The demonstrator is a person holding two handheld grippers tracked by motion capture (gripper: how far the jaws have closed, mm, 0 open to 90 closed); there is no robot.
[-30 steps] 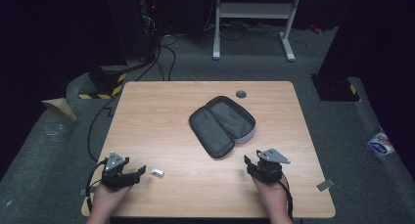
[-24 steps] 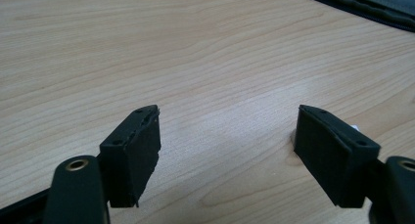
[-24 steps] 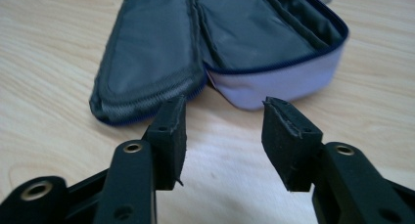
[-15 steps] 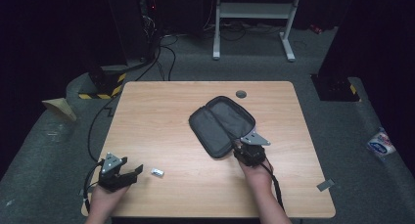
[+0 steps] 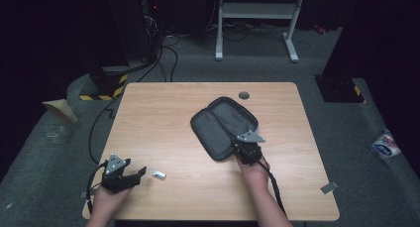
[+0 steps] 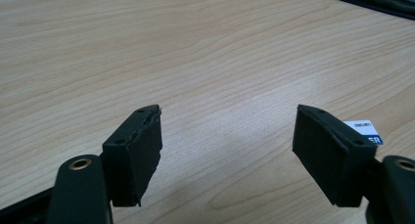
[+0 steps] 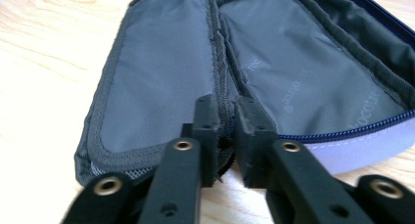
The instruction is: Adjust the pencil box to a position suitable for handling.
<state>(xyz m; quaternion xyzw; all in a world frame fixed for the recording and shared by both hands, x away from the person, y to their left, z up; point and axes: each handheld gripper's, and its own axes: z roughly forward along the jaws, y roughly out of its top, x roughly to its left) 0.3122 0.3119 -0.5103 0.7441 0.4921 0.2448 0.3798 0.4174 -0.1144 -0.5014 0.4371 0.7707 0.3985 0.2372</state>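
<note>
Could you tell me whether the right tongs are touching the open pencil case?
Touching. The right gripper view shows the right tongs closed on the middle ridge of the open case, both jaws pressed against the fabric.

A lab or recording studio, dim and carpeted in grey: a lone wooden tabletop (image 5: 163, 118) stands lit, black cables (image 5: 163, 56) snake across the floor at 11 o'clock beside hazard-striped tape (image 5: 111, 92), and a white metal stand (image 5: 257, 11) waits at 12 o'clock.
</note>
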